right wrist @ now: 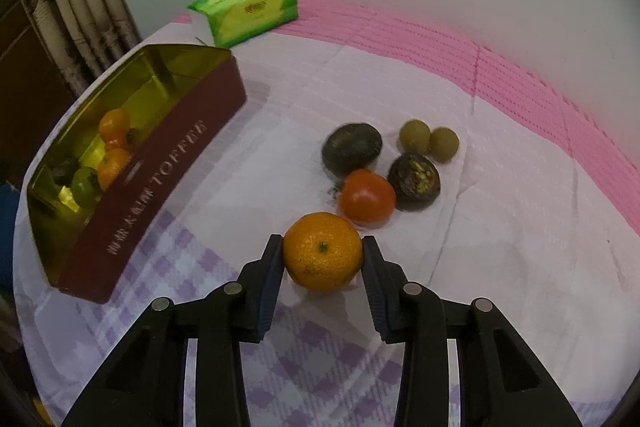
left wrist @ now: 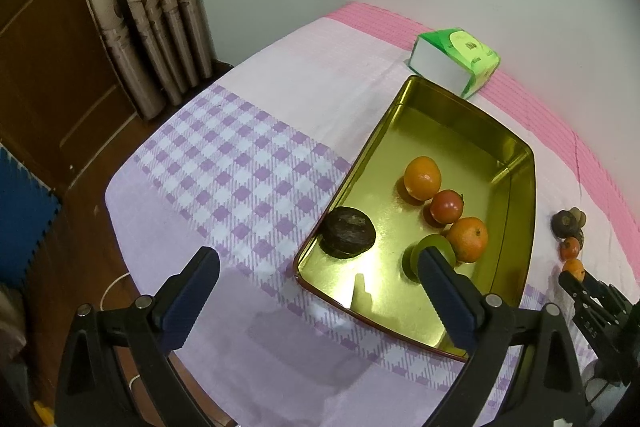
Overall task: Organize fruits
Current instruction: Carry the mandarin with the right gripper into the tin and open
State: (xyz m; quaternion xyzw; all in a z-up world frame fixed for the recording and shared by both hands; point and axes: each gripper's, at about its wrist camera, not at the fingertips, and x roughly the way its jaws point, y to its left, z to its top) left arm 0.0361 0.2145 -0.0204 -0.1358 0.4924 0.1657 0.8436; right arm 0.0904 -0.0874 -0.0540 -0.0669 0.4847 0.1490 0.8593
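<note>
Right jaws (right wrist: pixel 323 255) pinching the orange mandarin (right wrist: pixel 323 251), one pad on each side of it, stem end facing the camera; it sits between my fingertips, low over the checked cloth on the counter (right wrist: pixel 400 87); can't tell if it's touching the cloth. Just beyond it: red-orange fruit (right wrist: pixel 367 195), touching or nearly touching a dark round fruit (right wrist: pixel 352 147) and a second dark fruit (right wrist: pixel 414 181) with a yellowish broken top. Two small olive-green fruits (right wrist: pixel 429 140) side by side behind those. All of that is loose on the cloth, well apart from the tin. Toffee tin (right wrist: pixel 160 163), maroon outside, gold inside, lies to the left of my right jaws, open top. Left jaws (left wrist: pixel 316 291) spread wide, nothing between them, hovering over the tin's near corner; one finger is over the cloth, the other over the tin floor. Inside the tin (left wrist: pixel 516 211): orange fruit (left wrist: pixel 422 178), red fruit (left wrist: pixel 447 206) and another orange fruit (left wrist: pixel 467 239) in a touching row, a green fruit (left wrist: pixel 434 247) partly hidden behind my left jaws' finger, and a dark wrinkled fruit (left wrist: pixel 349 231) apart near the tin's left wall. Green tissue pack (left wrist: pixel 456 61) just past the tin's far end, by the wall.
</note>
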